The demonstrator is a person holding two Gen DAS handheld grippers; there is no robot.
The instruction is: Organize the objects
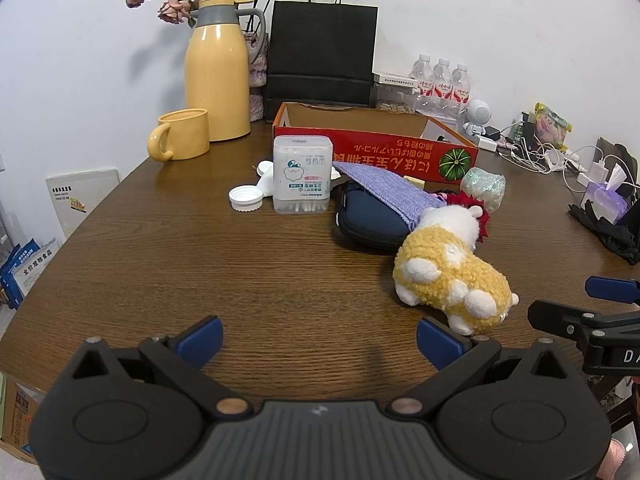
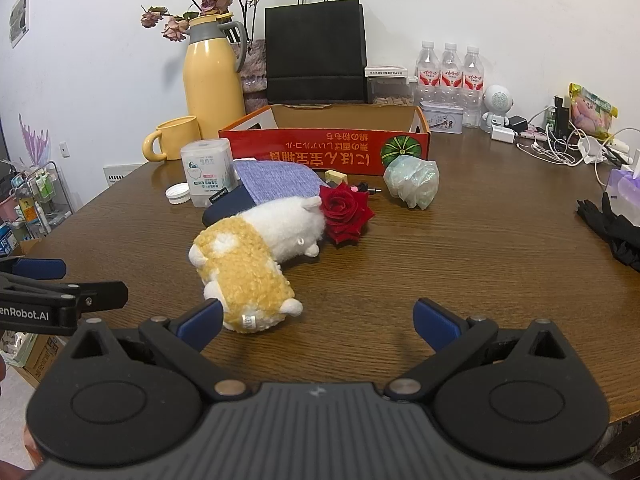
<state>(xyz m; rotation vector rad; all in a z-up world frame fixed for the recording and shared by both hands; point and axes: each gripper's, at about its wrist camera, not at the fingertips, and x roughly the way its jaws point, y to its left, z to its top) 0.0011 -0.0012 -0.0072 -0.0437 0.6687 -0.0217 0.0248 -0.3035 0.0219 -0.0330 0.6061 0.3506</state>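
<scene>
Two handheld grippers, left gripper (image 1: 319, 338) and right gripper (image 2: 319, 323), hover with jaws spread wide and empty over a dark wood-grain table (image 1: 200, 264) set against a white wall (image 1: 480, 20). Just ahead of the right gripper's left jaw lies a yellow-and-white plush toy (image 2: 256, 256), with a red rose (image 2: 344, 212) at its far end. Farther ahead sit a cotton swab box (image 1: 303, 174), a navy pouch (image 1: 372, 216) and an open red cardboard box (image 1: 376, 148), with a yellow jug (image 1: 218, 68) and black paper bag (image 1: 322, 52) by the wall.

Surface: brown wood-grain worktop (image 2: 460, 264) | Resting on it: plush toy (image 2: 256, 256), red rose (image 2: 344, 212), cotton-swab box (image 1: 302, 174), red carton (image 2: 324, 140), yellow mug (image 1: 182, 134), yellow flask (image 1: 218, 68), black paper bag (image 2: 316, 48)
</scene>
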